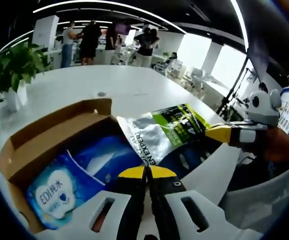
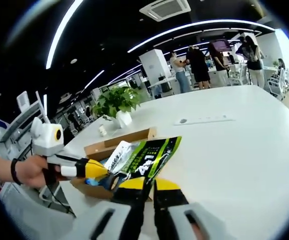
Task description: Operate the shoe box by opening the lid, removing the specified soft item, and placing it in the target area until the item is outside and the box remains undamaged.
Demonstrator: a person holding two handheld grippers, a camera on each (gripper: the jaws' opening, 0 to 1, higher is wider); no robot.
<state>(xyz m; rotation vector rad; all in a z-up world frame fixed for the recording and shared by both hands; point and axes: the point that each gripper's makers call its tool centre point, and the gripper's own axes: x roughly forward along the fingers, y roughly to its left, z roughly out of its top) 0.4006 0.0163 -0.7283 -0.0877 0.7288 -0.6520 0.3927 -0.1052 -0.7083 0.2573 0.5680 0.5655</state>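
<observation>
Silver-and-green foil pouch (image 1: 162,131) hangs lifted above the open shoe box (image 1: 59,131), its lower end over the box's right side and clear of the contents. Judgement: this is the soft item, raised high enough to pass over the cardboard wall without dragging on it, which would spare the box.

Right gripper (image 1: 215,133) enters the left gripper view from the right, its yellow-tipped jaws narrowed onto the pouch's far edge. In the right gripper view that gripper's own jaws (image 2: 149,184) rise to the pouch (image 2: 143,156) and stand nearly together at its lower edge; the pouch appears pinched there.

Left gripper (image 1: 146,172) sits near, low over the box, jaws almost closed with just a thin slit between the yellow tips. Whether they nip anything is not clear; they look empty, just short of the pouch. In the right gripper view it comes in from the left (image 2: 98,170), held by a hand (image 2: 27,171), its tip at the pouch's left edge beside the box (image 2: 118,141).

Lid is already open. Inside, a blue-and-white soft pack (image 1: 59,190) lies flat at the near left.

White table (image 1: 134,90) runs far and wide to the right, likely the drop area. Potted plant (image 1: 12,67) far left; people stand beyond.
</observation>
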